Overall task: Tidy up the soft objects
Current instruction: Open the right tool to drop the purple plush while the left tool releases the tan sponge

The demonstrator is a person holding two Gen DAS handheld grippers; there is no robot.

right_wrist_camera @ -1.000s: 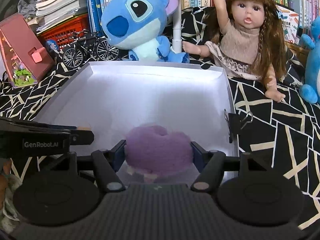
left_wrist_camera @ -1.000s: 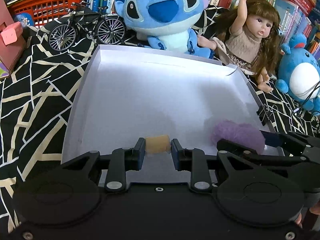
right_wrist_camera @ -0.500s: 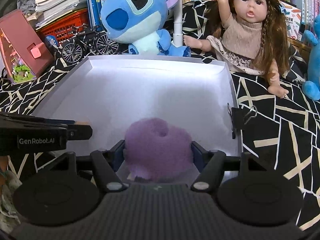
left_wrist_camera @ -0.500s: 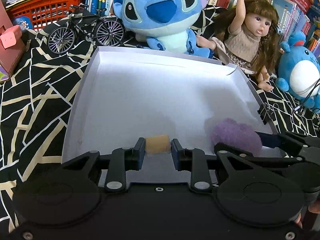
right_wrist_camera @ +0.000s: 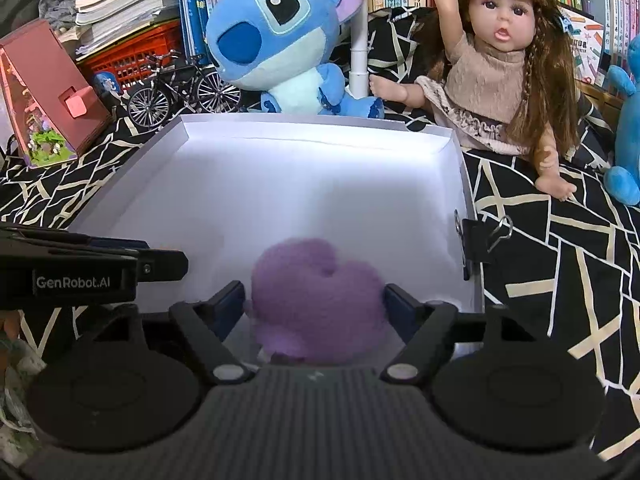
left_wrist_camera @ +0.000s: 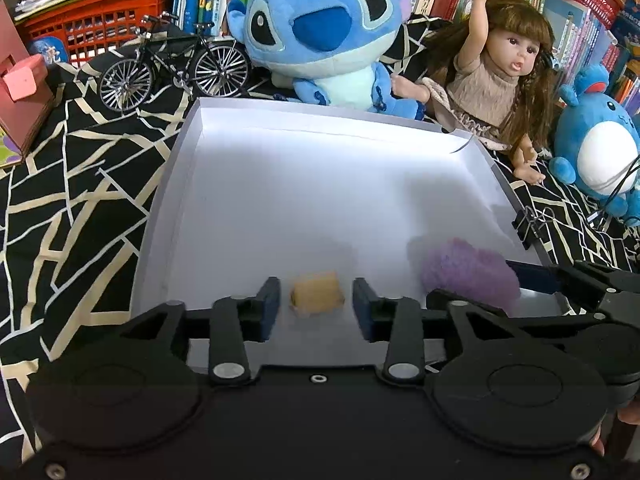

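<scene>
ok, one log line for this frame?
left gripper opening, sponge freed | right gripper opening around purple plush | both in tray

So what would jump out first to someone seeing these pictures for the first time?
Probably the big blue plush toy and the long-haired doll sitting behind the white tray. Next, inside the tray's near edge, a small tan foam block lies loose between the left gripper fingers, with a fluffy purple pom-pom between the right gripper fingers.
</scene>
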